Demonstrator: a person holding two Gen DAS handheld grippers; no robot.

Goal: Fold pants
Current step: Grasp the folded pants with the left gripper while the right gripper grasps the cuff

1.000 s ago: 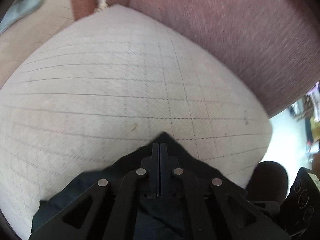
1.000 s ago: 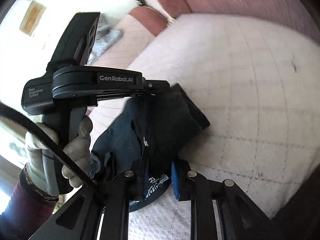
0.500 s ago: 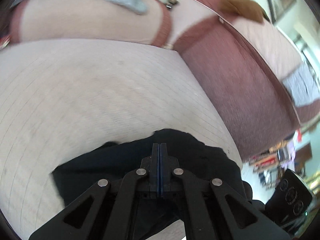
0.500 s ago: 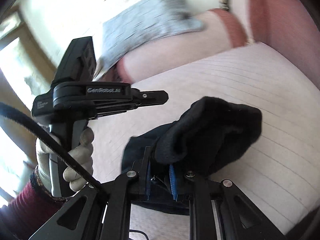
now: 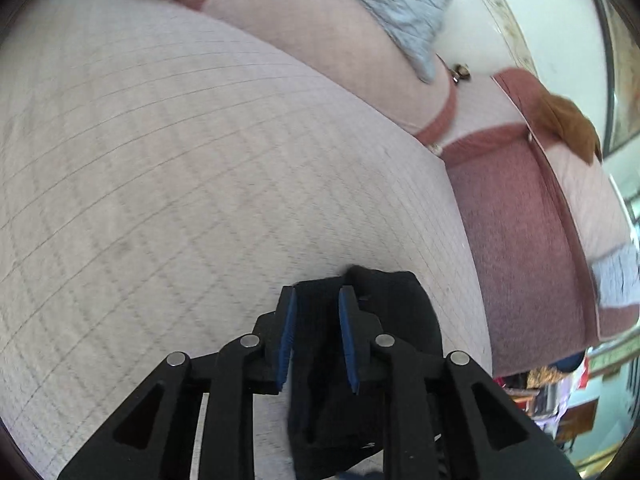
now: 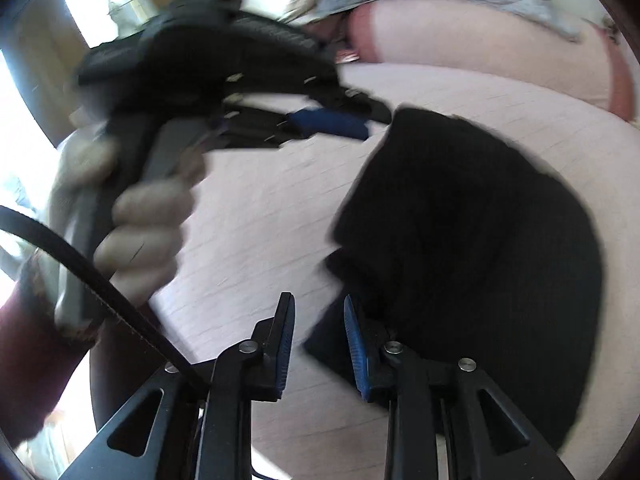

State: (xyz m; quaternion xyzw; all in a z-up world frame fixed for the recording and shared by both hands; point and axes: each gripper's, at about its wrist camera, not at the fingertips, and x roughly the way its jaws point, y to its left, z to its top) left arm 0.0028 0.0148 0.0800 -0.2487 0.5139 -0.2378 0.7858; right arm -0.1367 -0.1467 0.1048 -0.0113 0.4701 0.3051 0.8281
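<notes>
The dark pants (image 6: 472, 240) lie as a folded bundle on the quilted pale cushion (image 6: 256, 208). In the left wrist view the pants (image 5: 384, 312) sit under and between my left gripper's fingers. My left gripper (image 5: 317, 300) is open, with the cloth loose in the gap. My right gripper (image 6: 319, 308) is open and empty, just left of the bundle's near edge. The left gripper also shows in the right wrist view (image 6: 360, 120), blurred, its tips open at the bundle's far corner.
The cushion (image 5: 180, 160) belongs to a pink and maroon sofa (image 5: 520, 216). A grey blanket (image 5: 400, 4) lies on the armrest behind. A brown cloth (image 5: 568, 120) lies on the sofa back. The cushion's edge drops off at right.
Both grippers have opened and let go of the pants. The bundle now rests on the cushion. Both views have swung round toward the armrest.
</notes>
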